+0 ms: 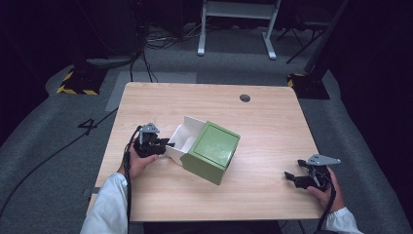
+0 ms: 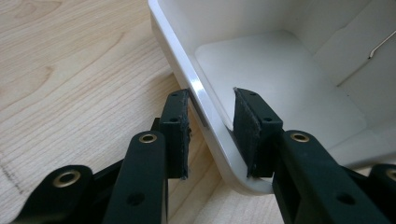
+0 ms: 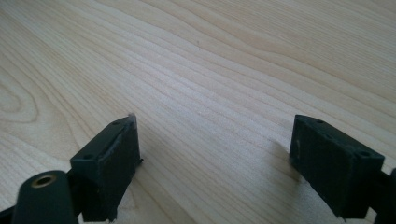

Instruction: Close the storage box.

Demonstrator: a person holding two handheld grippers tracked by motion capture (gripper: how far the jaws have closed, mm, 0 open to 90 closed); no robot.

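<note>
Green card forms the outer sleeve of the box (image 1: 213, 151), which lies near the middle of the worktop (image 1: 272, 126), turned at an angle, with a white inner tray (image 1: 181, 139) sticking out of its left end. The tray is already part of the way out: its open compartment shows, bare and white inside, while the rest is hidden within the sleeve, so I cannot tell how much remains to slide. In the left gripper view the tray's rounded rim (image 2: 205, 107) runs straight between the two black jaws, one pad outside the wall and one inside the compartment. The outer pad touches the rim, while a sliver of gap shows at the inner one, so the left tool (image 2: 211, 121) looks set around the wall and closing on it rather than firmly clamped; I cannot say for sure that it grips. In the high view that left tool (image 1: 163, 144) sits just left of the tray, held by the person's left hand (image 1: 139, 163). Well apart, at the near right corner of the worktop, the right tool (image 1: 292, 178) rests low over bare wood, its jaws wide apart with nothing between them, as the right gripper view confirms (image 3: 212, 154). By my judgement the work is about halfway: the tray has been started out, and what is left is drawing it free, probably with the sleeve steadied.
</note>
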